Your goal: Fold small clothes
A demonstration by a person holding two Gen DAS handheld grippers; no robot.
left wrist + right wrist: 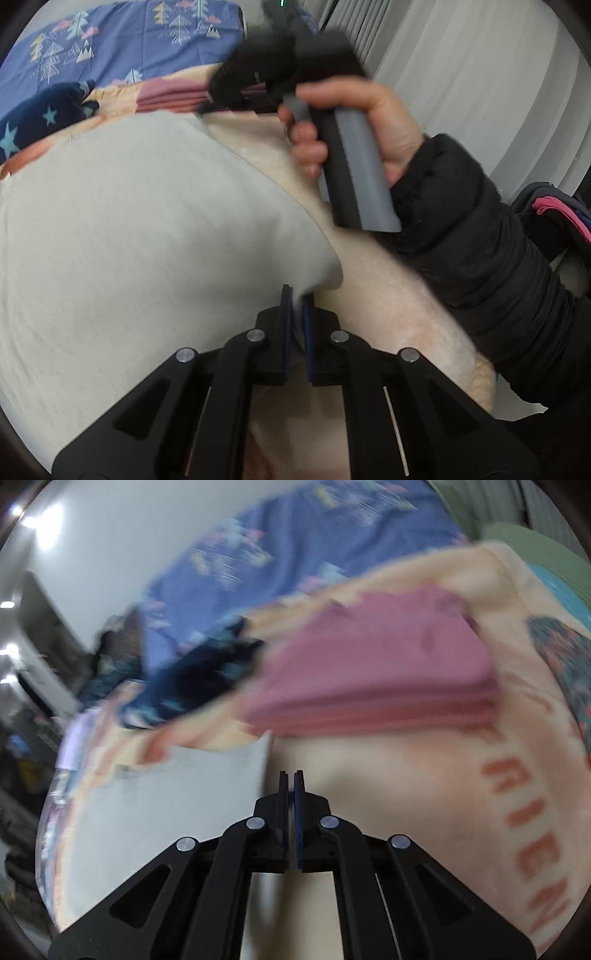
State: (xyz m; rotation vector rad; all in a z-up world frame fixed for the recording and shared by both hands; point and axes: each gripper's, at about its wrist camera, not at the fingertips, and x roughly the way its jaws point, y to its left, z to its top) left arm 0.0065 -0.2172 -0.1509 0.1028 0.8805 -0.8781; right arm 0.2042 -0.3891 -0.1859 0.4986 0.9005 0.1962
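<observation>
Roughly midway, judged from layout. Cream blanket [424,775] fills lower right of right wrist view as work surface. Grey garment [147,229] spread across left and centre of left wrist view, fold unfinished. Pink folded stack [376,679] at centre right: done. Navy star garment [40,118] crumpled upper left: still to fold. Left gripper [297,306] clenched on grey garment's corner. Right gripper [291,782] clamped empty, just beside garment's edge.

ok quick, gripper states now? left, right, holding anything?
Left gripper: shut on the corner of the grey cloth.
Right gripper: shut, nothing between its fingers.
</observation>
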